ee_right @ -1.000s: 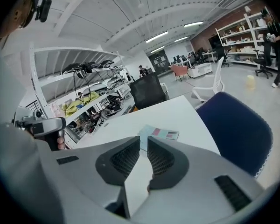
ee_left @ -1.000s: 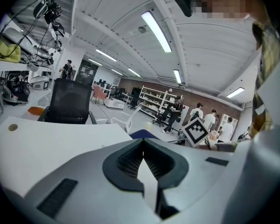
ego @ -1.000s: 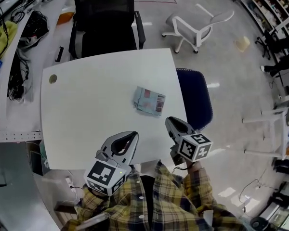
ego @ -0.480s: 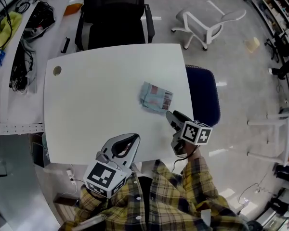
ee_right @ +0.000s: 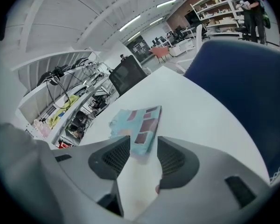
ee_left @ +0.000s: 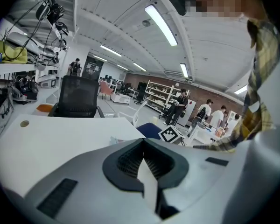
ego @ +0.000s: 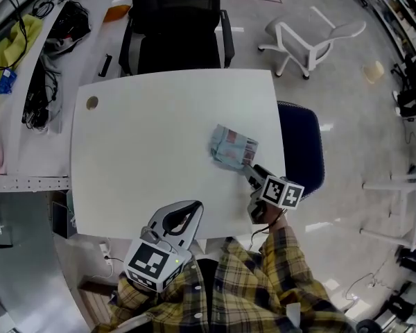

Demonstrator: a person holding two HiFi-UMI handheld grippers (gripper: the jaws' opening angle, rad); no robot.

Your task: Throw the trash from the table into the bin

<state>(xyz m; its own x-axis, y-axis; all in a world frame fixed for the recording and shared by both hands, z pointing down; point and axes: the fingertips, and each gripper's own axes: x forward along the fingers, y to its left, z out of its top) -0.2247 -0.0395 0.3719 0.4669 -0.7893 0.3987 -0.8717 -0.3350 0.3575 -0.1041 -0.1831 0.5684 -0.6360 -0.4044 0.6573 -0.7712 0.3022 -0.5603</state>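
Nothing has gone into a bin yet, as far as I can judge. The one piece of trash I see, a crumpled pale-blue packet (ego: 234, 148), lies on the white table (ego: 145, 151), out at 3 o'clock from the table's middle and near that edge. No bin shows in any view, so I'll have to find it once I have the packet.

My right gripper (ego: 252, 174) sits at the packet's 5 o'clock, pointing down at it. Its jaws have just been opening and now stand wide apart. In the right gripper view the packet's near end (ee_right: 137, 122) lies between the pads, which don't press on it. So I'd call this the reach, with the grasp, the carry and the drop all left to do.

My left gripper (ego: 194, 205) hangs over the table's near edge at 6 o'clock, its jaw tips together with nothing between them.

The packet's 9 o'clock side is bare tabletop, so there's room to slide or scoop that way. At 3 o'clock the table edge is close, and a blue chair (ego: 304, 144) sits tucked against it; a push that way could drop the packet onto the seat or floor. A black chair (ego: 177, 33) blocks 12 o'clock, and a cluttered bench (ego: 35, 61) fills 9 to 10 o'clock. Open floor lies beyond the blue chair, toward 2 to 4 o'clock.
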